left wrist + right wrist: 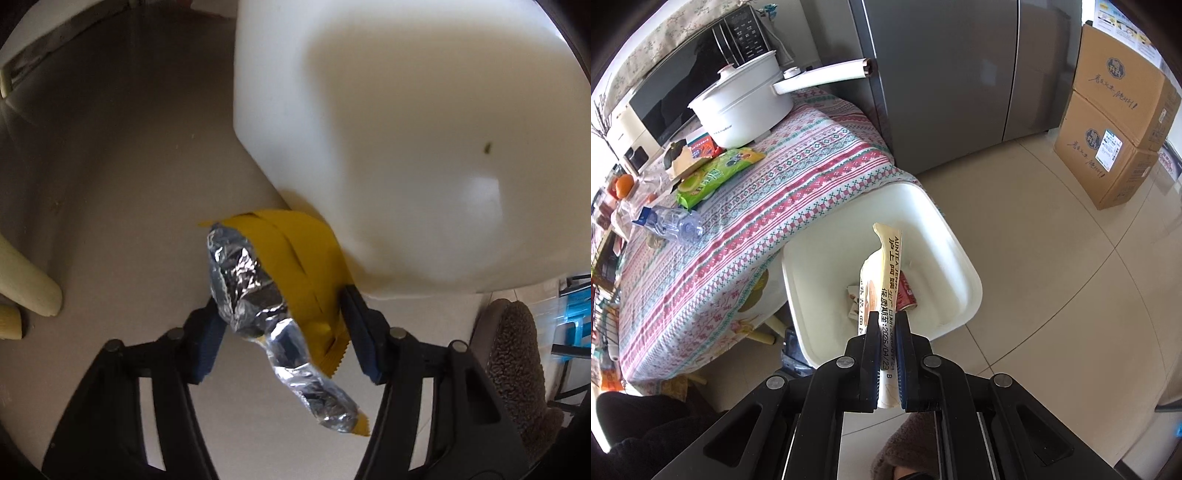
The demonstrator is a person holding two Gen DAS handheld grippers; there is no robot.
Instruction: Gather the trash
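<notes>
My left gripper (282,306) is shut on a yellow snack wrapper (295,266) with a crumpled silver foil inside, held low beside the outer wall of the white trash bin (406,129). My right gripper (888,325) is shut on a cream printed wrapper (891,273) and holds it upright over the open white trash bin (955,240). In the bin lie a red can (908,293) and bits of paper. On the table remain a green snack bag (713,175) and a crushed clear plastic bottle (674,225).
A table with a patterned cloth (746,236) stands left of the bin, with a white pot (738,110), a microwave (683,81) and an orange (623,183). A grey fridge (953,74) and stacked cardboard boxes (1115,122) stand behind. A brown slipper (513,362) is on the tiled floor.
</notes>
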